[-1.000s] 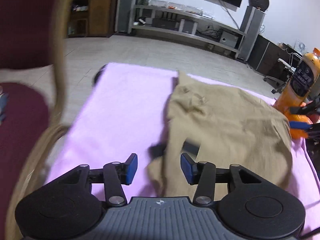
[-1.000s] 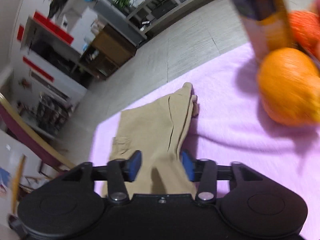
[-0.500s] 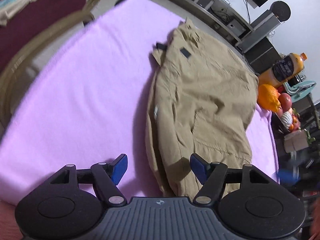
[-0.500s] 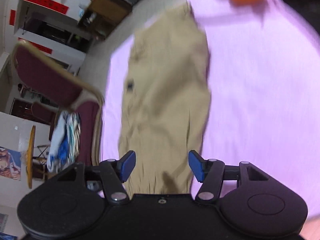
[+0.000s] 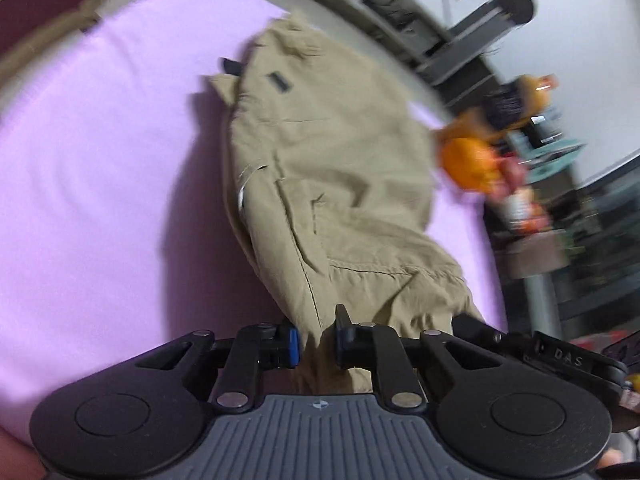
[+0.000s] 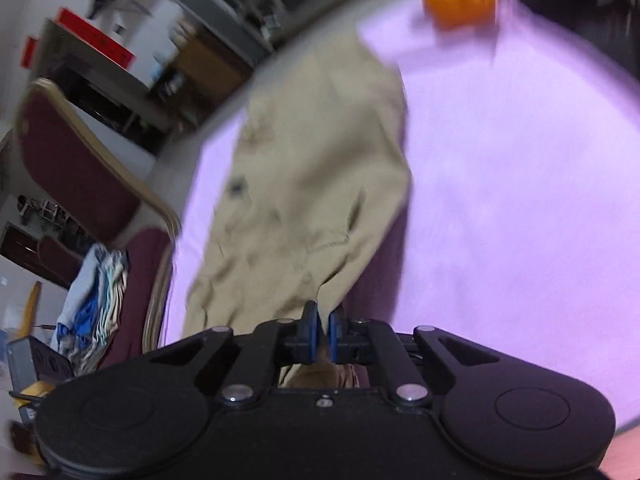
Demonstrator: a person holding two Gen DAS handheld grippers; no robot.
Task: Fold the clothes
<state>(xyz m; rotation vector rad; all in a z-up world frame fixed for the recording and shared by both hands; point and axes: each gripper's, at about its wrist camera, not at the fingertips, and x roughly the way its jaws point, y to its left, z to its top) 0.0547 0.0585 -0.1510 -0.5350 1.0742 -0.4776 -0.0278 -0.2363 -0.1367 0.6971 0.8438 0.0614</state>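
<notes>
Between the left gripper's [image 5: 316, 340] fingers a near edge of the khaki trousers [image 5: 320, 168] is clamped; the right gripper [image 6: 324, 336] pinches another edge. Creased, folded lengthwise, they lie on the lilac cloth [image 5: 100, 180]. Half a second ago both grippers gaped open.

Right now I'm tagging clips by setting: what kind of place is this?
Probably a home living room: a long low media shelf, a cushioned maroon chair piled with clothes, and khaki trousers spread over a pink-covered table.
</notes>
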